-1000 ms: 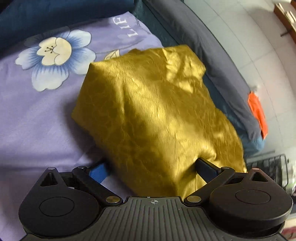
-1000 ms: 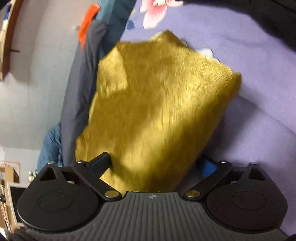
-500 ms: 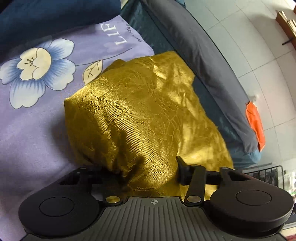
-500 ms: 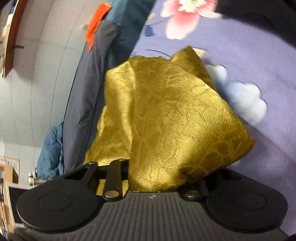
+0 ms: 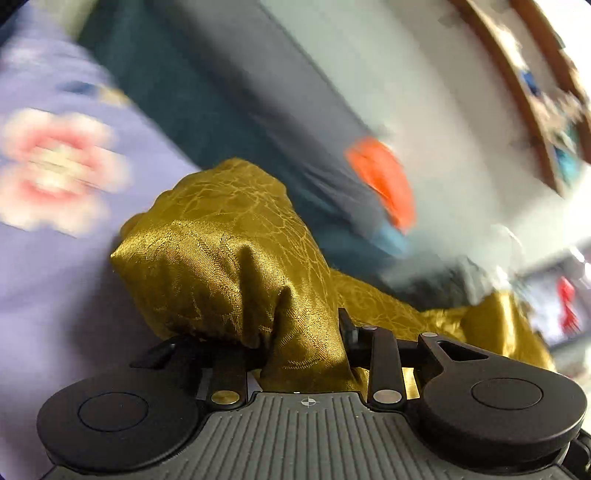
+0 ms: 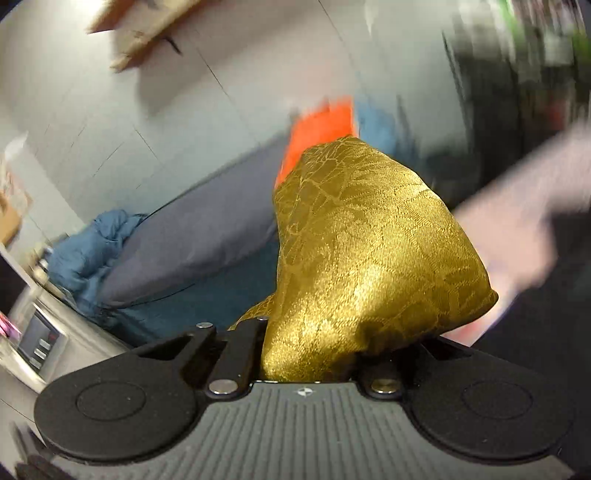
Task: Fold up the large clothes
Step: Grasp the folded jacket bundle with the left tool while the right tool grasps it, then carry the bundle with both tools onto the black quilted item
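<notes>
Our right gripper (image 6: 310, 354) has its jaws clamped tight on gold brocade cloth (image 6: 365, 258). Our left gripper (image 5: 295, 350) jaws are closing on the same cloth (image 5: 229, 251), bunched above the purple floral bedsheet (image 5: 48, 280).

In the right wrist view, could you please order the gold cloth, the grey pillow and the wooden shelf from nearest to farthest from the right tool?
1. Gold cloth: pinched in the right tool.
2. Grey pillow: left, beyond the cloth.
3. Wooden shelf: top left, farthest.
</notes>
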